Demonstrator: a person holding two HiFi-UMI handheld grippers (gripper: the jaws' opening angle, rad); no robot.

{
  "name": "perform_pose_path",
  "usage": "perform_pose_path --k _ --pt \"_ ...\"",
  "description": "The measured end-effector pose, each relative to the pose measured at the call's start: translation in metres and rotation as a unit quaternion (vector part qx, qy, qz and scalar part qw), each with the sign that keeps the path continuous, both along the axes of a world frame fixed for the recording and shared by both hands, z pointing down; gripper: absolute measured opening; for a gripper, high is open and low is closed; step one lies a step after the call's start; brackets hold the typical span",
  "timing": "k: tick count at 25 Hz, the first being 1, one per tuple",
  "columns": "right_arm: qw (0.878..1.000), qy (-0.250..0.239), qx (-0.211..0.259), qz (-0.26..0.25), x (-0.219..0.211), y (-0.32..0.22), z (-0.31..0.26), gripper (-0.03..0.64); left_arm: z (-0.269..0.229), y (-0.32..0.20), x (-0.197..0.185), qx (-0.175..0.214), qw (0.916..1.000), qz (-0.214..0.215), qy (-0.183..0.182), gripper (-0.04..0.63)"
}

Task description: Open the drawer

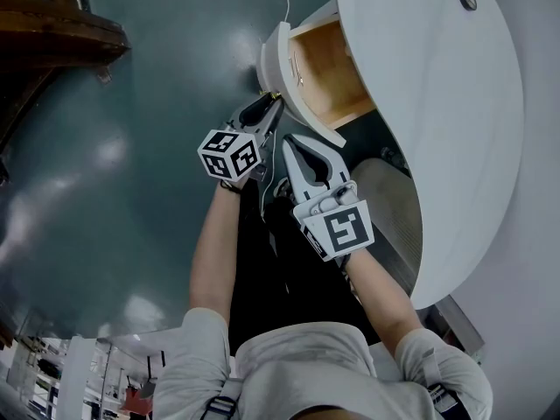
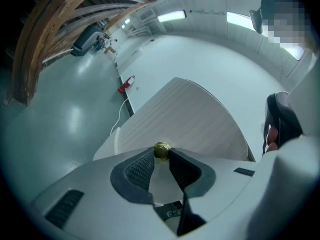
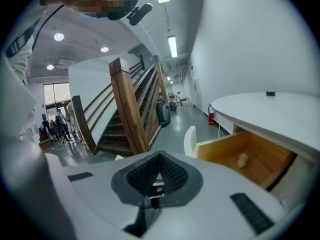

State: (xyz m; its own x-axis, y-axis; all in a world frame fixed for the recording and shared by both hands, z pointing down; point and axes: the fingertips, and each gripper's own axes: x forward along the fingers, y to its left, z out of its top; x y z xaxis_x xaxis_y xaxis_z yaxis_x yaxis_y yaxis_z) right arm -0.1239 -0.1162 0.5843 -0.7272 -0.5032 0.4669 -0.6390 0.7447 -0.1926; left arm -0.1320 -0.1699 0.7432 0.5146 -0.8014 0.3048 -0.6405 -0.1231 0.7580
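right hand-held gripper [image 1: 290, 143]: closed | left hand-held gripper [image 1: 272, 107]: clamps knob [image 2: 161, 150] | drawer [image 1: 276, 64]: open

White curved tabletop [image 1: 455, 103], small dark disc [image 1: 468, 0] on it, drawer [image 1: 332, 77] open beneath; glossy grey-green floor [image 1: 157, 147].

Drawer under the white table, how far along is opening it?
Done: the drawer already stands well out from the white table, its wooden inside showing. In hand: the left hand-held gripper clamps the brass knob; the right hand-held gripper is shut and empty. Left: perhaps a last pull, then letting go.
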Motion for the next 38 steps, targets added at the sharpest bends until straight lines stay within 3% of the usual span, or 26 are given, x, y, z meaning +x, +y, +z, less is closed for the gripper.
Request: perform_pose_path --k 38 --pt "1.0 -0.003 0.0 -0.016 -0.017 0.019 0.001 0.012 0.002 0.029 -0.032 -0.001 0.9991 -0.04 0.011 0.085"
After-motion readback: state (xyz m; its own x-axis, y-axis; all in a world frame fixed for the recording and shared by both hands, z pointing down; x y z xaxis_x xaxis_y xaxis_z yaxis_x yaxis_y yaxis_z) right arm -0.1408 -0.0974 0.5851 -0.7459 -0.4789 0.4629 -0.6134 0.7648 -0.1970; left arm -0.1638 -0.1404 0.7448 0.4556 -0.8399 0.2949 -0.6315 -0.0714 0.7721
